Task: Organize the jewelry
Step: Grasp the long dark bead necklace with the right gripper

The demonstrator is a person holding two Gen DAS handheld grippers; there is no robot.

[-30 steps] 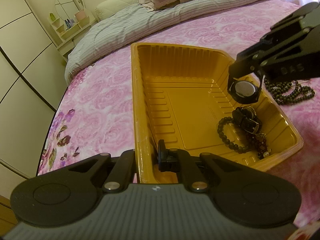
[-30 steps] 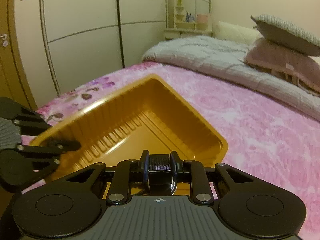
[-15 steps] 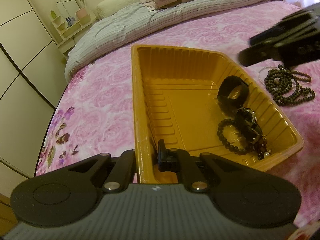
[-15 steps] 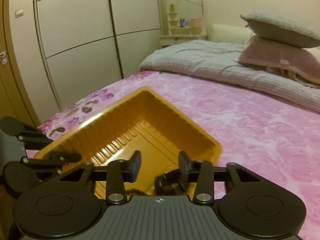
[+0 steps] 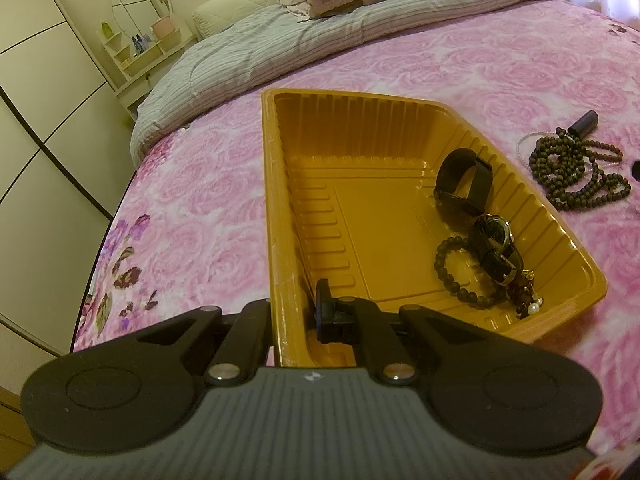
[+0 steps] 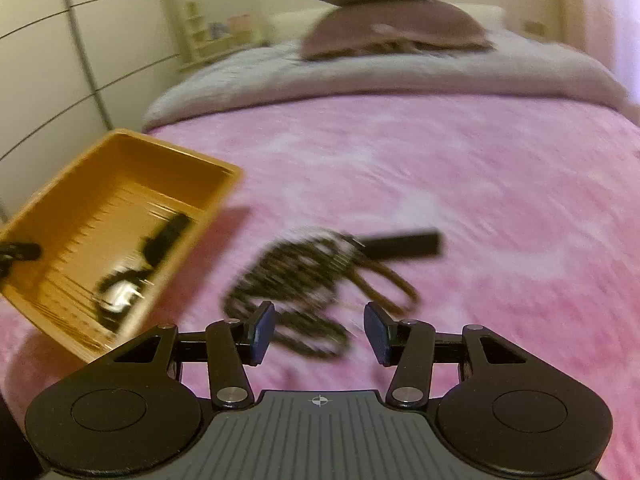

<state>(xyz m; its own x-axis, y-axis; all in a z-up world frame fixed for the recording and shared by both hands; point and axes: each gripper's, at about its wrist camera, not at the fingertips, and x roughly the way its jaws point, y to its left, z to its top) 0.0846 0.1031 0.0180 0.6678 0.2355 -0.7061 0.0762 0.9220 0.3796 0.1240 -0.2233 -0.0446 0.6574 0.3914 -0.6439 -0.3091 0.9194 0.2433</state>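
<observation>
**Tray gripped, beads loose on bed**

Left gripper (image 5: 294,316) clamped on near rim of orange ribbed plastic tray (image 5: 276,184). Inside, right side: black strap watch (image 5: 460,184), dark bead bracelet (image 5: 452,276). Right gripper (image 6: 318,334) spread wide, empty, above dark beaded necklaces (image 6: 296,280) on pink floral bedspread (image 6: 440,160).

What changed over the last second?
The right gripper let go of the black watch, which now lies in the yellow tray, then swung, open, to the dark bead necklaces on the bed. The left gripper still clamps the tray rim.
</observation>
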